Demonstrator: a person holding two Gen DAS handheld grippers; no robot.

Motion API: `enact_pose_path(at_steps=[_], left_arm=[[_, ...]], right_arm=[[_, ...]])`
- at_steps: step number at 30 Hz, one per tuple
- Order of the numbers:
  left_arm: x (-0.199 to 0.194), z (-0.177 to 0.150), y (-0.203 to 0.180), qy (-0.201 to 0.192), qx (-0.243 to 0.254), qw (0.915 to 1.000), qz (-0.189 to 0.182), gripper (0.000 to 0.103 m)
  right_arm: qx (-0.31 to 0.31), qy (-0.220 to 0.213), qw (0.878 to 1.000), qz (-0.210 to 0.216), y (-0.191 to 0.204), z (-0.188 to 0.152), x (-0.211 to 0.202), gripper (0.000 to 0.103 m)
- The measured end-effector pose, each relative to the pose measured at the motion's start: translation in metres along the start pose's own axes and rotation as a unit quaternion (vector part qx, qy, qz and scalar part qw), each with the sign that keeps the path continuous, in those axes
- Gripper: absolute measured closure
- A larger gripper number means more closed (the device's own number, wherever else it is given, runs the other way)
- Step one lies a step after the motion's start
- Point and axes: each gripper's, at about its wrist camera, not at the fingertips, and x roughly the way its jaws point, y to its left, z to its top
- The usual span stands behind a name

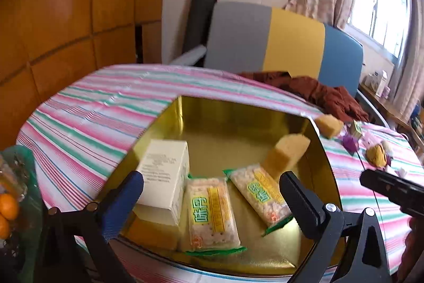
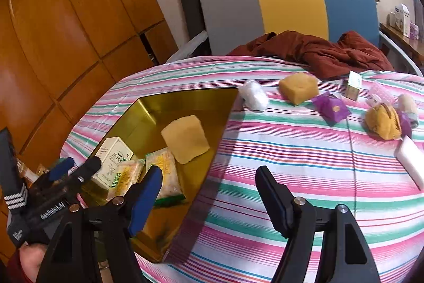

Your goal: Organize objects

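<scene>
A gold tin tray (image 1: pixel 238 121) (image 2: pixel 148 110) sits on the striped tablecloth. In it lie a cream box (image 1: pixel 164 177) (image 2: pixel 112 161), two yellow-green snack packets (image 1: pixel 212 211) (image 1: pixel 258 192) (image 2: pixel 164 171) and a tan sponge cake (image 1: pixel 287 153) (image 2: pixel 185 138). My left gripper (image 1: pixel 212 192) is open and empty above the tray's near side. My right gripper (image 2: pixel 209 192) is open and empty over the tray's right edge. On the cloth lie a second cake (image 2: pixel 299 88) (image 1: pixel 328 125), a white wrapped roll (image 2: pixel 254 94), a purple packet (image 2: pixel 331 106), a small box (image 2: pixel 353 85) and a yellow pouch (image 2: pixel 383 121).
A white block (image 2: pixel 412 161) lies near the table's right edge. A rust-red cloth (image 2: pixel 318 52) is bunched at the far edge before a grey, yellow and blue chair (image 2: pixel 286 1). A green basket with oranges (image 1: pixel 10 206) stands at the left. A wooden wardrobe (image 2: pixel 66 25) rises behind.
</scene>
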Motion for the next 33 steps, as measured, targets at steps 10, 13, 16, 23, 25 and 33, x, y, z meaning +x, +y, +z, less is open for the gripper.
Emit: enact_pose_path(at_steps=[10, 13, 16, 23, 25, 33], left_arm=[[-0.004, 0.002, -0.023, 0.02, -0.023, 0.9987, -0.04, 0.0], [-0.006, 0.001, -0.039, 0.025, -0.014, 0.9981, -0.054, 0.0], [-0.009, 0.0, -0.056, 0.029, -0.003, 0.9972, -0.069, 0.0], [-0.008, -0.003, -0.099, 0.046, 0.034, 0.9929, -0.105, 0.0], [-0.006, -0.004, -0.111, 0.052, 0.042, 0.9913, -0.113, 0.0], [-0.001, -0.012, -0.155, 0.071, 0.071, 0.9834, -0.151, 0.0]], right_arm=[[0.026, -0.001, 0.999, -0.021, -0.039, -0.015, -0.018, 0.029], [0.032, 0.0, 0.999, -0.028, -0.051, -0.019, -0.021, 0.029], [0.032, 0.0, 0.999, -0.033, -0.061, -0.024, -0.025, 0.029], [0.031, 0.0, 0.998, -0.053, -0.1, -0.039, -0.036, 0.029], [0.038, 0.002, 0.997, -0.067, -0.117, -0.044, -0.04, 0.029], [0.082, 0.0, 0.988, -0.128, -0.205, -0.047, -0.059, 0.029]])
